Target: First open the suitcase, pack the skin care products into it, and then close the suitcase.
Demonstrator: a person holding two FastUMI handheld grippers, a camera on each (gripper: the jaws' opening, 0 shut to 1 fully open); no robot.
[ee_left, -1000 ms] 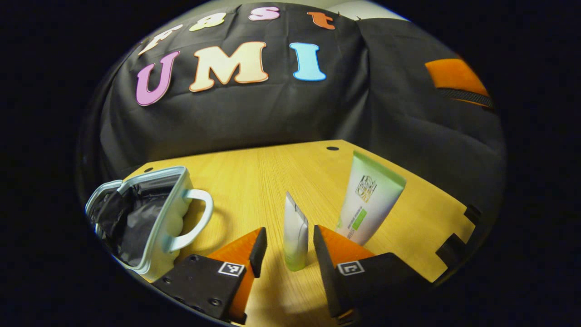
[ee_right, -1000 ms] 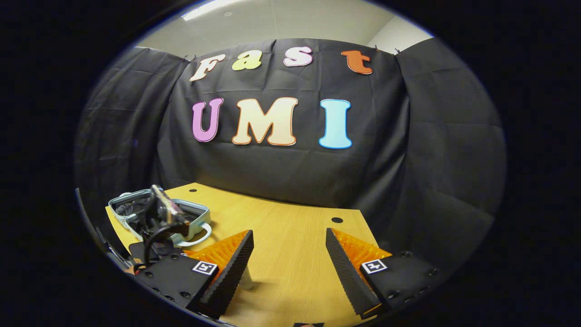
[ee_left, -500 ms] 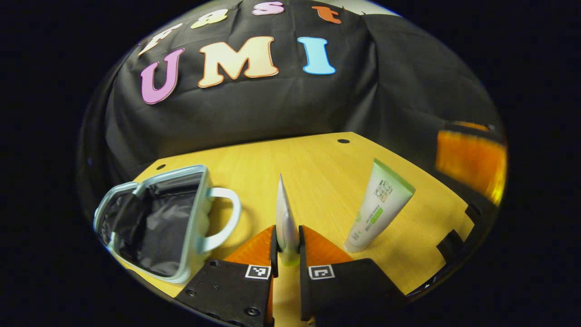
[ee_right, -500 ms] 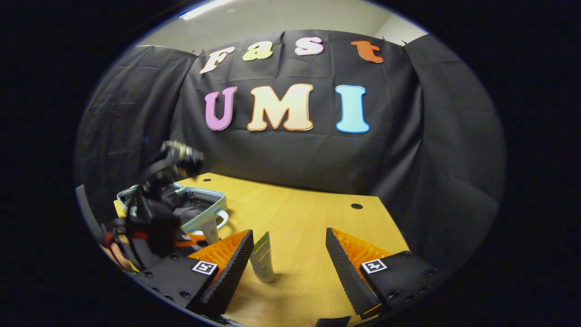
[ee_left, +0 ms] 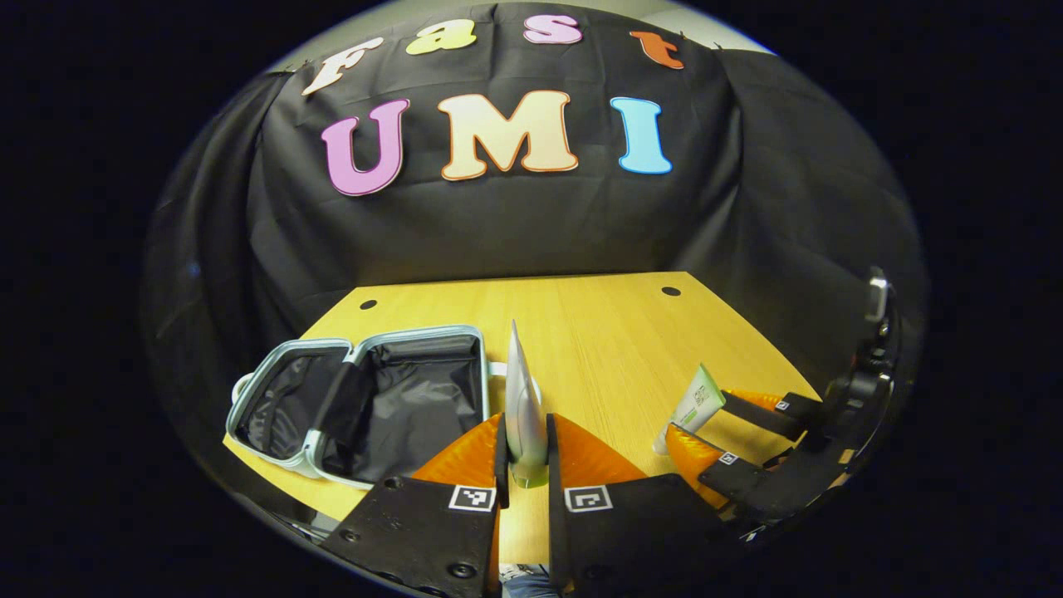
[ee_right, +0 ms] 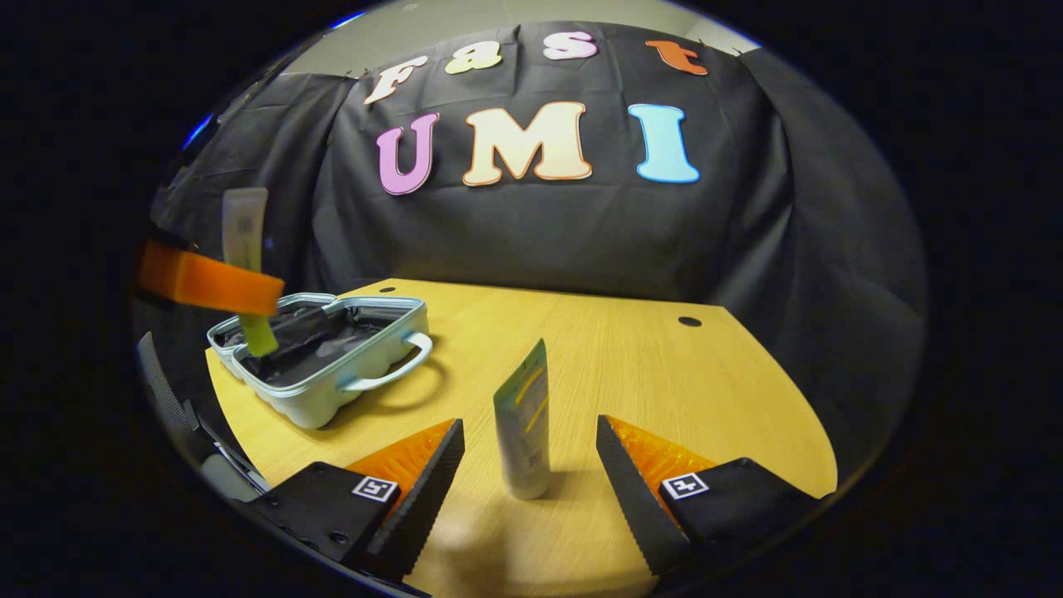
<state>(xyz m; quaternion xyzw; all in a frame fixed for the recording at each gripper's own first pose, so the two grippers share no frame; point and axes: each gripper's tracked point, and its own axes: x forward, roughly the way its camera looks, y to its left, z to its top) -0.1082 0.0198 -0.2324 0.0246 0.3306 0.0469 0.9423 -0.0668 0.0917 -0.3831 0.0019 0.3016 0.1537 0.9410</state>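
The small light-blue suitcase lies open on the wooden table, its dark lining showing. My left gripper is shut on a slim white tube with a green cap, held upright in the air. In the right gripper view that slim tube hangs over the suitcase, with one of the left gripper's fingers across it. A bigger white-and-green tube stands on its cap between the fingers of my open right gripper, untouched. The left gripper view shows this bigger tube with the right gripper around it.
The table's far edge meets the black cloth wall, with two small round holes near it. The suitcase handle points toward the middle of the table. The table's right edge lies close behind the right gripper.
My left gripper shut on the slim tube, lifted it and carried it toward the suitcase. My right gripper moved in until the bigger tube stood between its open fingers.
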